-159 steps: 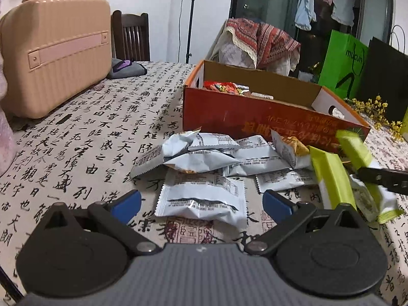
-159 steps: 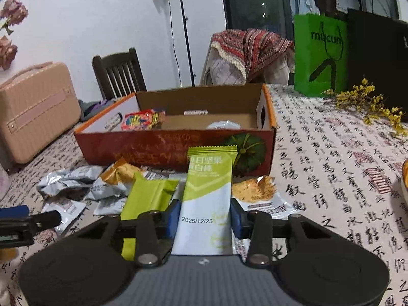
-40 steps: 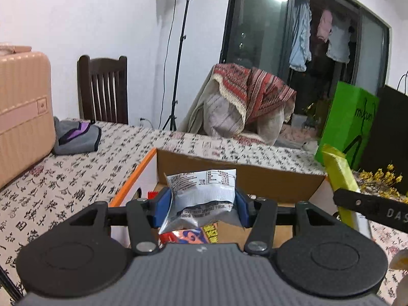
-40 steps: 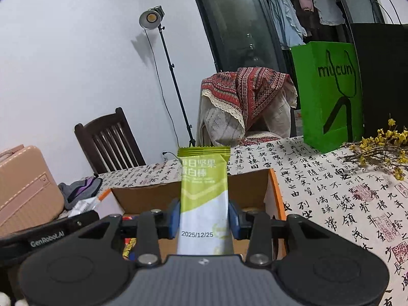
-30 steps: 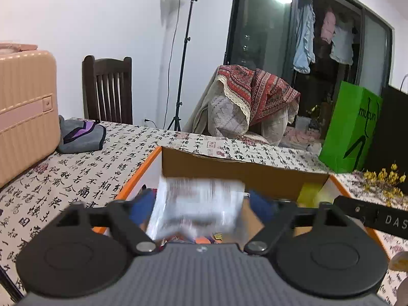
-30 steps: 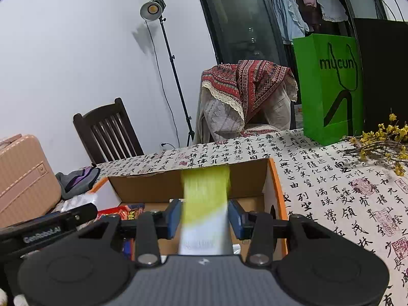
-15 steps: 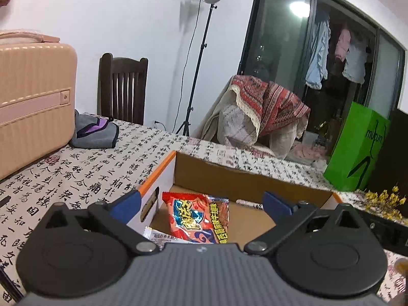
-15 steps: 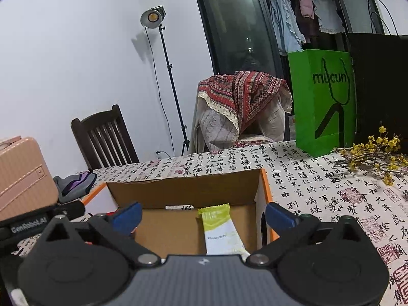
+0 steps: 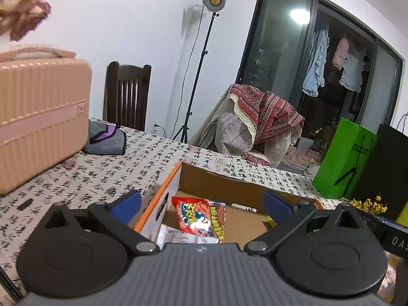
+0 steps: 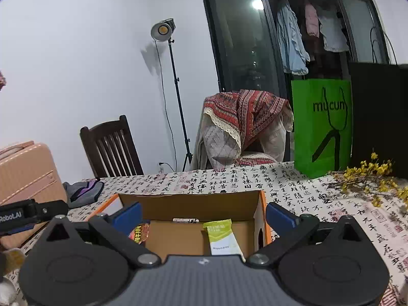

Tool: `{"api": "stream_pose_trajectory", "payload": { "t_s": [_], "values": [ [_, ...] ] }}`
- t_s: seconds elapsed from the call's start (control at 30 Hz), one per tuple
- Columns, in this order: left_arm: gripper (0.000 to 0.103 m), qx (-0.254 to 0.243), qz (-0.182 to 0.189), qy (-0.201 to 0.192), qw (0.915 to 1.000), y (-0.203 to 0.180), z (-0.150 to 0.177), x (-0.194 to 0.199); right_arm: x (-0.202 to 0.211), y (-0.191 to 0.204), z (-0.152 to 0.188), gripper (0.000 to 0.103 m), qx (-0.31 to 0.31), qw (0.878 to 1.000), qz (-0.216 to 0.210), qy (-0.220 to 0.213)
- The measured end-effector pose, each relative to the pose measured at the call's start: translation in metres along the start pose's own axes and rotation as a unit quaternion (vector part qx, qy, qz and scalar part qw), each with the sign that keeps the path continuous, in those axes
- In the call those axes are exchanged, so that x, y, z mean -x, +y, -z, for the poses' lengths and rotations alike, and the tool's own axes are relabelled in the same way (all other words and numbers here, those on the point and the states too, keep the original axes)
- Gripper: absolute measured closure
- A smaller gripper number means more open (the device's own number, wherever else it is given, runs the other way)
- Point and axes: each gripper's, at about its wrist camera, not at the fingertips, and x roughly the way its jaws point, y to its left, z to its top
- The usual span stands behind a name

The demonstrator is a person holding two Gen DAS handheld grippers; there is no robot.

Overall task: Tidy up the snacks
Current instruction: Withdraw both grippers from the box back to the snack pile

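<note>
An orange cardboard box (image 9: 163, 191) (image 10: 262, 211) stands open on the calligraphy-print tablecloth. Inside lie a red snack bag (image 9: 197, 216), a silver packet (image 9: 183, 237) at the near edge, and a green-and-white bar (image 10: 220, 236) near the right wall. My left gripper (image 9: 201, 204) hangs above the box's left half, open, with nothing between its blue pads (image 9: 126, 204). Over the right half my right gripper (image 10: 202, 215) is open too and holds nothing. The red bag's edge (image 10: 139, 232) shows in the right wrist view. The other gripper's arm (image 10: 30, 214) crosses the left side there.
A pink suitcase (image 9: 38, 117) and a grey pouch (image 9: 105, 139) sit at the left of the table. A green paper bag (image 10: 322, 125), a black bag and yellow flowers (image 10: 369, 178) stand at the right. Two chairs and a light stand (image 10: 173, 97) are behind the table.
Both grippers held snacks over the box, then opened. The silver packet and the green bar dropped into the box. Both grippers have since risen a little, empty.
</note>
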Motion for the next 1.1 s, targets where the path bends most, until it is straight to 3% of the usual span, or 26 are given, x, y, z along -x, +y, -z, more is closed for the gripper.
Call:
{"api": "stream_pose_trajectory", "payload": {
  "t_s": [0.47, 1.1],
  "values": [
    [0.000, -0.024, -0.011, 0.009, 0.9996, 0.026, 0.031, 0.060, 0.066, 0.002, 0.037, 0.000, 0.016, 0.999, 0.014, 0.030],
    [0.000, -0.047, -0.042, 0.043, 0.9971, 0.060, 0.076, 0.094, 0.100, -0.025, 0.102, 0.000, -0.014, 0.994, 0.028, 0.101]
  ]
}}
